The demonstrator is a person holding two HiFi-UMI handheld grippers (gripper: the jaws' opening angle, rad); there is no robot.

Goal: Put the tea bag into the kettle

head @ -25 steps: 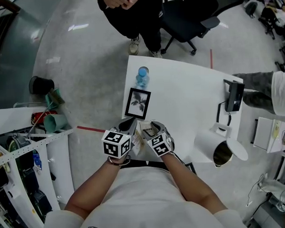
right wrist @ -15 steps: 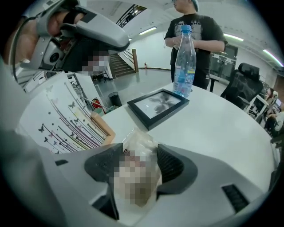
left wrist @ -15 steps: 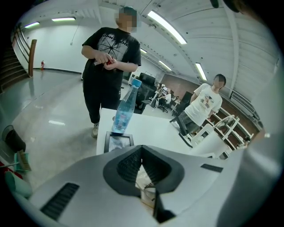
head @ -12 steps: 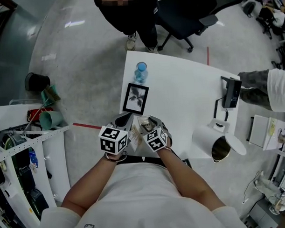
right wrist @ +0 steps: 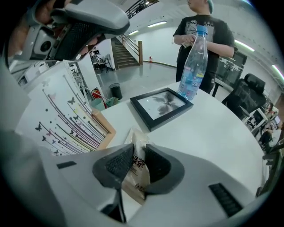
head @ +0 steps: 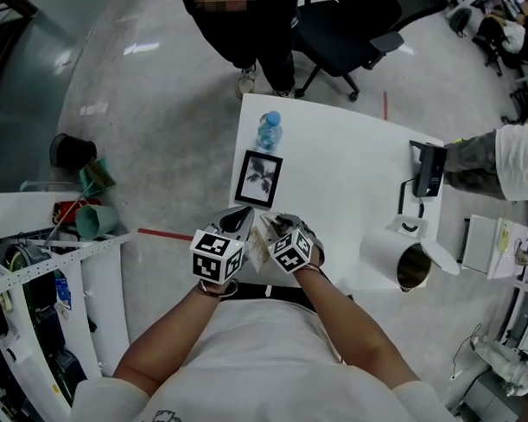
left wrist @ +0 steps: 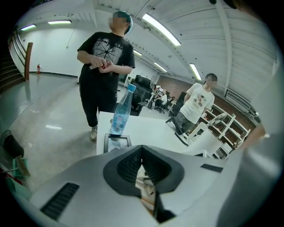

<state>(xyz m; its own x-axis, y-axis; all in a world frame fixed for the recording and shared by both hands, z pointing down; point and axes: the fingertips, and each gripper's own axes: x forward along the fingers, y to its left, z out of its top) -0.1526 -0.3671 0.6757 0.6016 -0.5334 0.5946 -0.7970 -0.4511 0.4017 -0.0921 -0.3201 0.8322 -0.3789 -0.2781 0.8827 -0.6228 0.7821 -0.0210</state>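
Right gripper (right wrist: 139,154) jaws are clamping a tan paper tea bag sachet (right wrist: 136,170) at lower centre of the head view, over the white worktop's (head: 349,177) near edge. Left gripper (left wrist: 142,153) jaws are pinching shut on a white line-printed pouch (right wrist: 66,115) just beside it. The white open-lidded kettle (head: 388,253) is sitting well apart at right.

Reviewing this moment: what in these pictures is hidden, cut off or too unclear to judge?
Kettle: head view shows only a dark opening; contents unreadable.
Tea bag: head view mostly hides it behind the marker cubes; right gripper view covers its lower end with the right hand-held gripper.
Left hand-held gripper: jaws nearly together in its view, but what they pinch is too blurred to name.
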